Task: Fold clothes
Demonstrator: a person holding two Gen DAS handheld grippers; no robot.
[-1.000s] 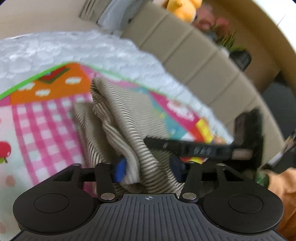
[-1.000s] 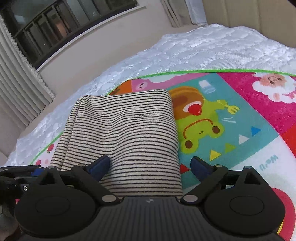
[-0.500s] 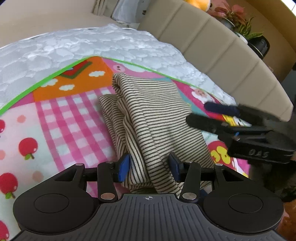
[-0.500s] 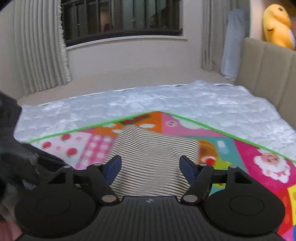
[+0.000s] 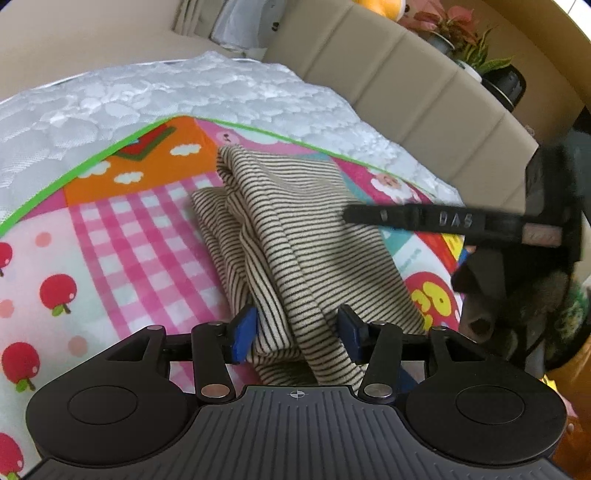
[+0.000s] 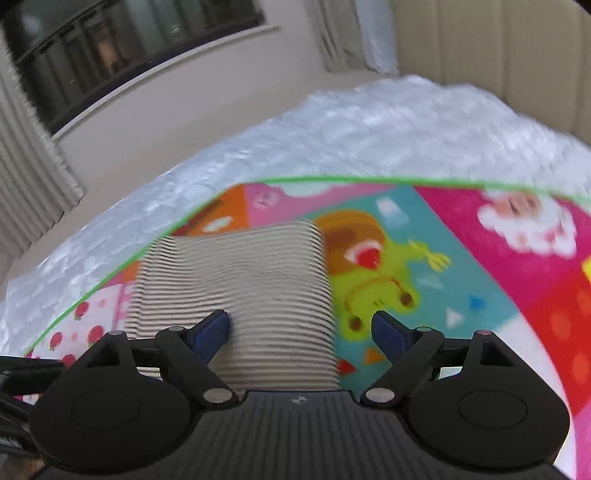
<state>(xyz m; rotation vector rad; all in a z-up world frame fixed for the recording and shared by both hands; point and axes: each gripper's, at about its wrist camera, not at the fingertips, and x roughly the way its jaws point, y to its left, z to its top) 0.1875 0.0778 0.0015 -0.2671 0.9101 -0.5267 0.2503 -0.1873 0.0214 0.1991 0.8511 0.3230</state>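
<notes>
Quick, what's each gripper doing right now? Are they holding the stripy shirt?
Left gripper: jaws opening, a fold of the beige black-striped knit garment between them.
Right gripper: jaws opening wide above the garment, holding nothing.

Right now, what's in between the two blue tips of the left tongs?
The near end of the folded striped cloth bunches between the left tongs; the left wrist view shows it.

place: home bedroom | evidence: quilted mattress (image 5: 229,92); padded headboard (image 5: 406,85); curtained window (image 6: 110,48); plush toy (image 5: 384,5)
</notes>
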